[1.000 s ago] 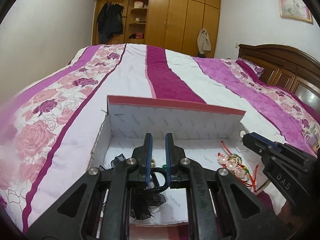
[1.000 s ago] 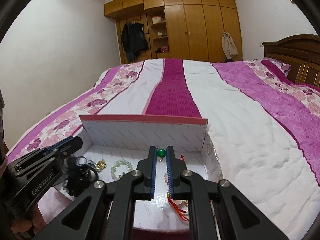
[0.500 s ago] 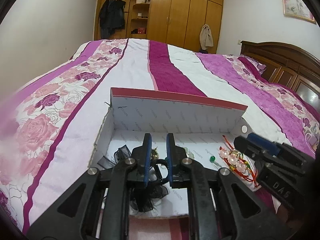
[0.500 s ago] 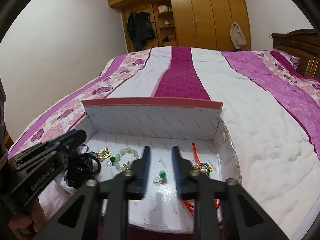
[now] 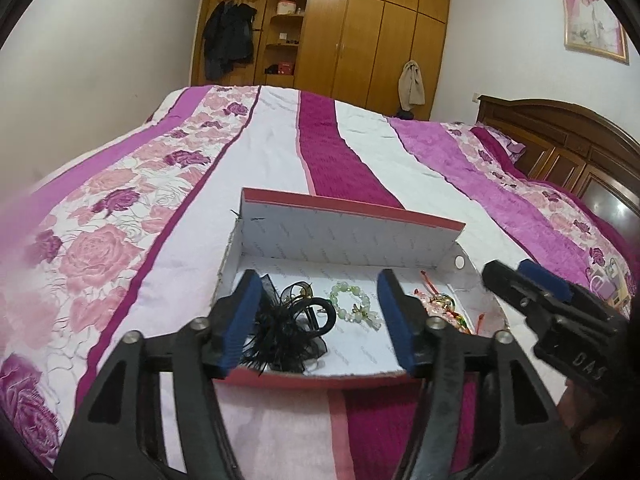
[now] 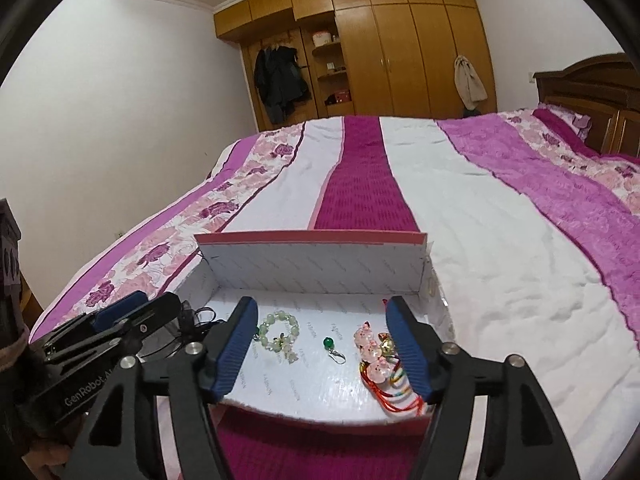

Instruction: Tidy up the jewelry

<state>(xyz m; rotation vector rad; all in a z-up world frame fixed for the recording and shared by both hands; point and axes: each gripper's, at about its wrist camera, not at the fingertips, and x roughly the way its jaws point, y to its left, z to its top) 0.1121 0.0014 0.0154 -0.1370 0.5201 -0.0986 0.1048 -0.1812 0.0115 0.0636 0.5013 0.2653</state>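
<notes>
A shallow white box with a red rim (image 5: 352,236) (image 6: 312,260) lies on the bed. In it lie a black feathery hair clip (image 5: 288,328), a pale green bead bracelet (image 5: 354,306) (image 6: 280,332), a green bead earring (image 6: 330,346) and a red-cord bracelet with pink pig charms (image 6: 380,364) (image 5: 440,304). My left gripper (image 5: 320,320) is open and empty above the box's near left part. My right gripper (image 6: 324,350) is open and empty above the box's near edge, with the earring between its fingers' span.
The box sits near the foot edge of a bed with a pink, white and magenta striped quilt (image 6: 500,208). A wooden headboard (image 5: 560,140) is at the right. A wooden wardrobe (image 6: 380,40) stands at the far wall.
Both grippers have opened wide and pulled back from the box. The left one let go of the black hair clip; the right one let go of the green earring, which now lies on the box floor.
</notes>
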